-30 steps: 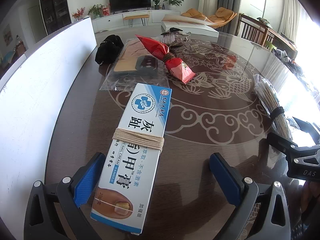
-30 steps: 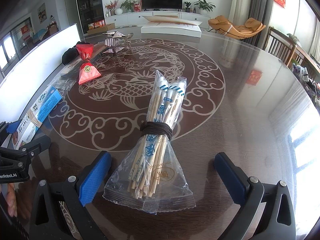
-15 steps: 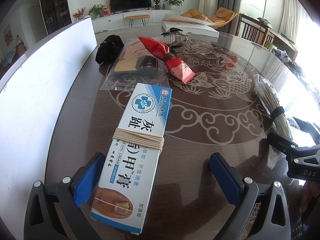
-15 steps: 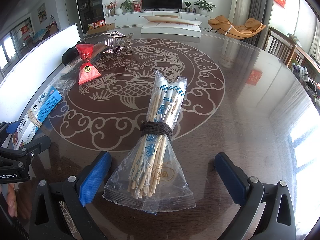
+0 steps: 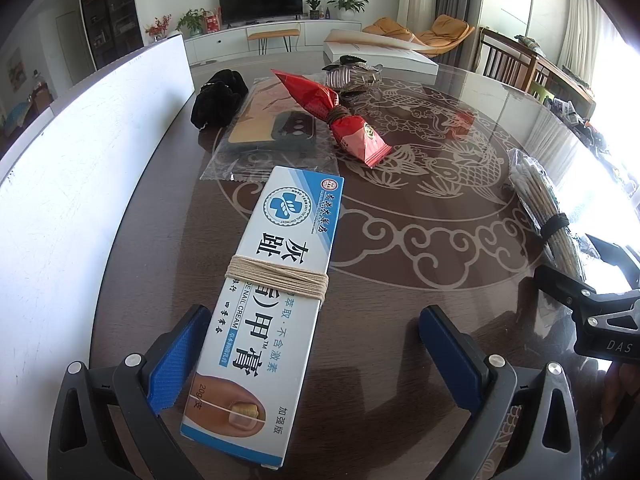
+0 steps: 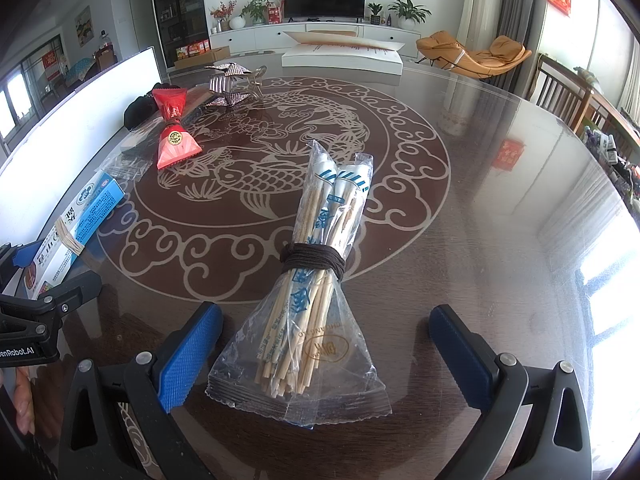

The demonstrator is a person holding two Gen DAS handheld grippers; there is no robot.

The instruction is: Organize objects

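Note:
A white and blue nail cream box (image 5: 276, 300) tied with tan string lies on the round table, its near end between the open fingers of my left gripper (image 5: 316, 356). It also shows in the right wrist view (image 6: 76, 220). A bag of chopsticks (image 6: 320, 276) tied with dark cord lies between the open fingers of my right gripper (image 6: 324, 356), and shows at the right of the left wrist view (image 5: 548, 216). Neither gripper touches its object.
A red snack packet (image 5: 340, 120), a clear bag with a phone case (image 5: 276, 128), a black cloth (image 5: 218, 96) and a silver ornament (image 5: 352, 74) lie further back. A white board (image 5: 80, 152) stands along the table's left edge. A white box (image 6: 344, 56) sits at the far edge.

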